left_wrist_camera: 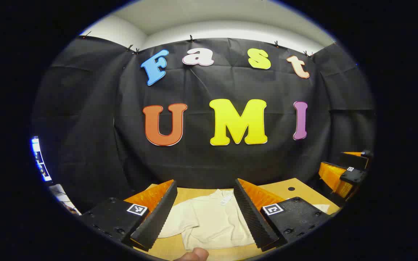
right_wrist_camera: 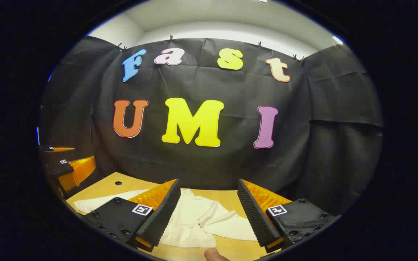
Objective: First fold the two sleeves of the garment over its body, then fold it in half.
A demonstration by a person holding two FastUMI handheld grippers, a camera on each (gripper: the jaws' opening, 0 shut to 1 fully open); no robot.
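A cream short-sleeved garment (left_wrist_camera: 209, 221) lies flat on the wooden table (left_wrist_camera: 296, 188), its collar with a white tag toward the wall. My left gripper (left_wrist_camera: 205, 203) hovers open above its body, with nothing between the fingers. The right gripper view shows the same garment (right_wrist_camera: 201, 221), one sleeve spread to the right and the other stretching left behind the finger. My right gripper (right_wrist_camera: 209, 201) is open above that side of the cloth, holding nothing. Each gripper appears in the other's view, the right gripper (left_wrist_camera: 347, 170) at the far right, the left gripper (right_wrist_camera: 64, 166) at the far left.
The table's back edge meets the black cloth wall. A small round hole (left_wrist_camera: 291, 189) sits in the tabletop near the back. A fingertip (left_wrist_camera: 192, 255) shows at the bottom of the left gripper view. A lit screen (left_wrist_camera: 40, 159) glows at the far left.
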